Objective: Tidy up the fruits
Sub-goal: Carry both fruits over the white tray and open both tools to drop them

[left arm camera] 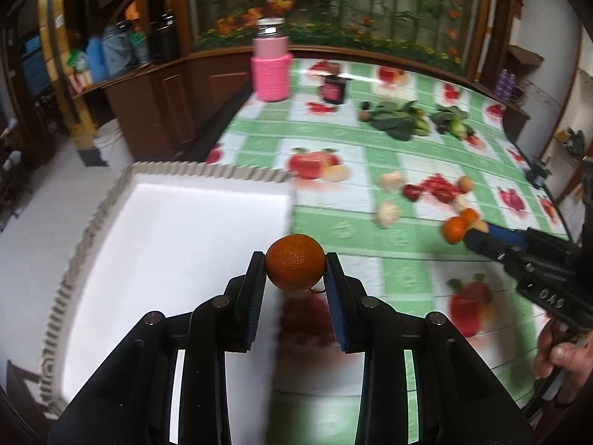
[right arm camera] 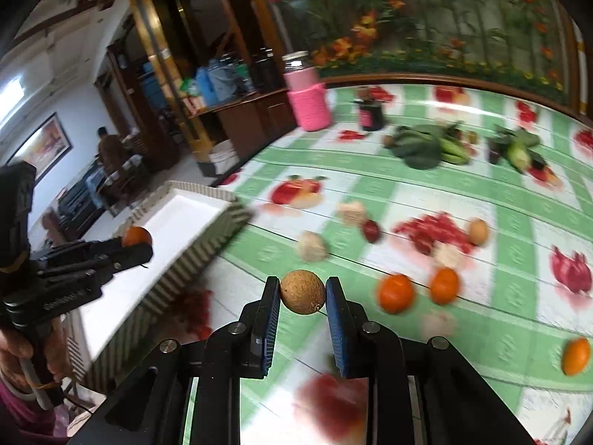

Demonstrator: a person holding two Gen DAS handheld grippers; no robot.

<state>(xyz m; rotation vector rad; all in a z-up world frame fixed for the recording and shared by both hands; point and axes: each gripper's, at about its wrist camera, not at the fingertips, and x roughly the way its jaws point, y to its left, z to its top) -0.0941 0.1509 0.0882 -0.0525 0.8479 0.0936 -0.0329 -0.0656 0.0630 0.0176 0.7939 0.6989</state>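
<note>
My left gripper point(left arm camera: 295, 265) is shut on an orange point(left arm camera: 295, 262) and holds it above the right edge of the white tray point(left arm camera: 111, 259). It also shows in the right wrist view point(right arm camera: 137, 239) over the tray point(right arm camera: 174, 215). My right gripper point(right arm camera: 302, 291) is shut on a small brown round fruit point(right arm camera: 302, 292) above the tablecloth. In the left wrist view it point(left arm camera: 470, 233) is at the right, near two oranges point(left arm camera: 455, 229). More oranges point(right arm camera: 395, 293), a brown fruit point(right arm camera: 478, 231), a dark red fruit point(right arm camera: 371, 230) and pale lumpy pieces point(right arm camera: 312, 246) lie loose on the table.
A pink wrapped jar point(left arm camera: 271, 63) and a small dark jar point(left arm camera: 334, 90) stand at the far side. Leafy greens and corn point(left arm camera: 398, 118) lie beyond the fruit. A wooden cabinet point(left arm camera: 155, 111) stands left of the table, with a white bucket point(left arm camera: 111, 144) on the floor.
</note>
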